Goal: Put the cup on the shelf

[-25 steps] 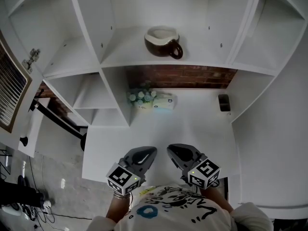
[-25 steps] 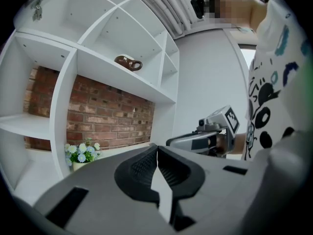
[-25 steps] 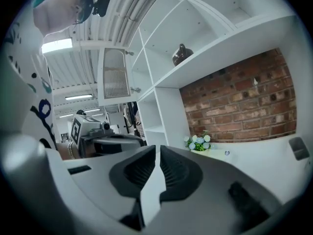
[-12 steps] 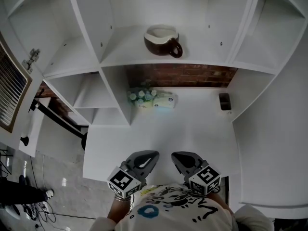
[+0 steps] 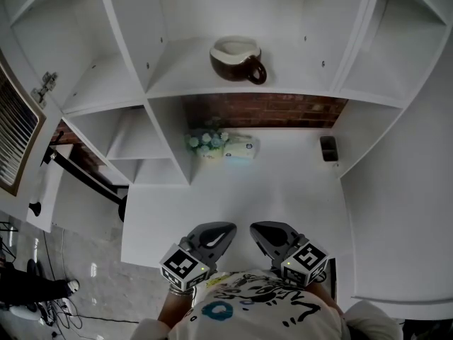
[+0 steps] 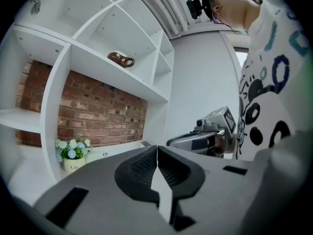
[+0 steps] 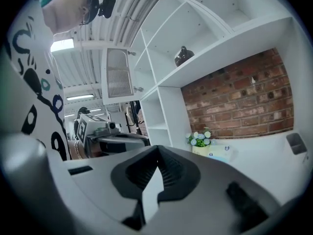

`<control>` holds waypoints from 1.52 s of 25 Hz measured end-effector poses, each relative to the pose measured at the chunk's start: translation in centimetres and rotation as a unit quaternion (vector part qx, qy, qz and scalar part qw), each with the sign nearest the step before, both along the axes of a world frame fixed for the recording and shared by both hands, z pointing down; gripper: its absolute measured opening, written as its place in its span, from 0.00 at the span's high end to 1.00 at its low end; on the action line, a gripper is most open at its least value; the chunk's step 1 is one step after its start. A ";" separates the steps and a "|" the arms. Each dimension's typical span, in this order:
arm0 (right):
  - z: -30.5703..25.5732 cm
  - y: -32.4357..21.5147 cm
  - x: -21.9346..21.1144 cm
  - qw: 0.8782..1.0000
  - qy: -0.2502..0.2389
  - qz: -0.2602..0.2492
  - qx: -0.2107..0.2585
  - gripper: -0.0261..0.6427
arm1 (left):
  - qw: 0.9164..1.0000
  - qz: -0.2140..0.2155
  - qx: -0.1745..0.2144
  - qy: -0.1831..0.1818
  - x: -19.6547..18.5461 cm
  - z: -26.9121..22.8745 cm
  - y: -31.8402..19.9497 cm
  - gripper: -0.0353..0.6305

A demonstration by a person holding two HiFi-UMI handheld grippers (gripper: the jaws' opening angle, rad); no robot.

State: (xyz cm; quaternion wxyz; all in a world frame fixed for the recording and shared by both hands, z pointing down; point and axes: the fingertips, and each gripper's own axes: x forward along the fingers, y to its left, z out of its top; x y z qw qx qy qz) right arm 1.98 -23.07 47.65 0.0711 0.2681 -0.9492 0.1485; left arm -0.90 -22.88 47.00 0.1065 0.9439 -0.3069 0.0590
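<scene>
1. Shelving unit point(image 5: 177, 76), white, fills the far half of the head view. Its dividers form open compartments, and a brick-backed recess sits under the middle board.
2. Desk top point(image 5: 283, 190), white, runs from that recess to the person. Its whole near half is bare, so there is plenty of room to move.
3. Left gripper point(image 5: 225, 228) hangs over the desk's near edge, close to the person's body. Its jaws are pressed together with nothing between them.
4. Right gripper point(image 5: 255, 228) is just beside it at the same edge, likewise closed and empty.
5. Brown cup point(image 5: 238, 60) with a pale inside stands upright in the middle compartment, on the board above the brick recess and a little back from its front edge.
   - Its handle points right and slightly toward the person.
   - It lies straight ahead of and above both claws and well apart from them, with neither claw clearly nearer.
   - The handle side favours the right one.
   - As the cup is already on the shelf, I judge the task done, with no reach needed.
6. Flower pot point(image 5: 205, 144) stands at the desk's far edge, against the left divider.
7. Pale packet point(image 5: 242, 148) lies just beside the pot.
8. Small dark holder point(image 5: 328, 149) sits near the desk's far right corner.
</scene>
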 end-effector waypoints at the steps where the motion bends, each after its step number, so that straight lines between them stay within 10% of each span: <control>1: -0.2 0.2 -0.1 1.000 -0.004 -0.005 0.001 0.92 | 1.000 0.001 -0.001 -0.003 0.1 0.1 0.0 0.92; 9: -1.7 1.3 -1.5 0.999 -0.020 -0.034 0.023 0.92 | 0.999 0.012 -0.035 0.024 0.0 0.6 0.4 0.92; 14: -3.1 1.2 -2.1 0.998 -0.049 -0.039 0.031 0.92 | 0.998 0.029 -0.028 -0.046 0.2 1.8 0.9 0.92; 38: -2.6 1.1 -1.3 0.998 -0.008 -0.021 0.060 0.92 | 0.995 0.065 -0.048 -0.050 1.5 2.7 1.5 0.92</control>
